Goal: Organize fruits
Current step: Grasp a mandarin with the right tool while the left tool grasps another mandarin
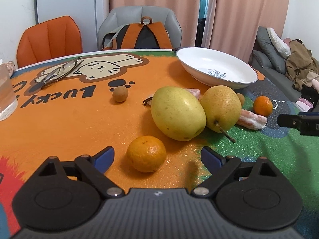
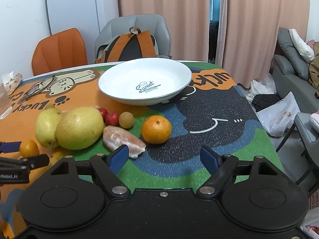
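My left gripper (image 1: 157, 157) is open, with a small mandarin (image 1: 146, 153) between its blue fingertips on the table. Two yellow pears (image 1: 178, 113) (image 1: 223, 106) lie just beyond it, with peeled citrus segments (image 1: 252, 120), a longan (image 1: 119, 93) and a second mandarin (image 1: 262, 105). An empty white plate (image 1: 217, 68) stands at the back right. My right gripper (image 2: 164, 158) is open and empty, just short of that mandarin (image 2: 156, 129) and a peeled segment (image 2: 123, 139). The plate (image 2: 145, 80), pears (image 2: 79, 128), red fruits (image 2: 108, 116) and a longan (image 2: 126, 120) show there too.
Eyeglasses (image 1: 59, 71) lie at the back left on the cartoon tablecloth (image 1: 69, 123). A glass (image 1: 6, 95) stands at the left edge. An orange chair (image 1: 48, 39) and a grey chair with a backpack (image 1: 139, 35) stand behind the table. A sofa (image 2: 289, 69) and bags are to the right.
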A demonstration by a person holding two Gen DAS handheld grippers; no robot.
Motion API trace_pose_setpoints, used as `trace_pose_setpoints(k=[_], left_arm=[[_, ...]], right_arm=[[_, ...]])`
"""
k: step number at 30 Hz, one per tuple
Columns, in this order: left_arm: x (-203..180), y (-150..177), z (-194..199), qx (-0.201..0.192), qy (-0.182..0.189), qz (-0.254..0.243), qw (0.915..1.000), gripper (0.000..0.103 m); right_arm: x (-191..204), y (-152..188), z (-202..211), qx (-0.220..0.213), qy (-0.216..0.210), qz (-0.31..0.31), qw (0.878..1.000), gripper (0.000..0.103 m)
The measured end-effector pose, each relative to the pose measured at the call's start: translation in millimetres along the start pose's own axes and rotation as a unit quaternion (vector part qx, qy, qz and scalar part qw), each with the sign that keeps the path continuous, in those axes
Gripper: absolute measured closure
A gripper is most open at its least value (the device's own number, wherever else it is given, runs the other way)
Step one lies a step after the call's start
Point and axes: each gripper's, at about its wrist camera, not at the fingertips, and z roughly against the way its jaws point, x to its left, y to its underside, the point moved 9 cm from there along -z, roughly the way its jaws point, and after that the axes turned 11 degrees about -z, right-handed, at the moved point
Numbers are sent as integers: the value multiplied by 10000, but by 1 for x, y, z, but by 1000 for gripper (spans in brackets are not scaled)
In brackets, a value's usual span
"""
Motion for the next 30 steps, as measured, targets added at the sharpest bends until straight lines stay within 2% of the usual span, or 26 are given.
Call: trace_pose_setpoints(k=[3, 8, 13, 22, 28, 30], left_arm=[[1, 0, -4, 13, 21, -7, 10000, 10], [1, -1, -9, 31, 53, -4, 10000, 11], [3, -2, -11, 6, 37, -52, 10000, 13], [3, -5, -13, -18, 61, -89, 9999, 14], [2, -7, -13, -28, 93, -133, 9999, 24], [1, -7, -12, -40, 121, -162, 9998, 28]], right_arm=[[2, -1, -8, 35, 15, 20, 10000, 31], [4, -5, -21, 74, 53, 48, 9999, 34], [6, -10, -31, 85, 86, 47, 9999, 42], [7, -11, -45, 157, 87, -23, 9998, 47], [12, -12, -49, 176, 21, 12, 9998, 59], [14, -12, -50, 180, 43, 25, 9998, 59]])
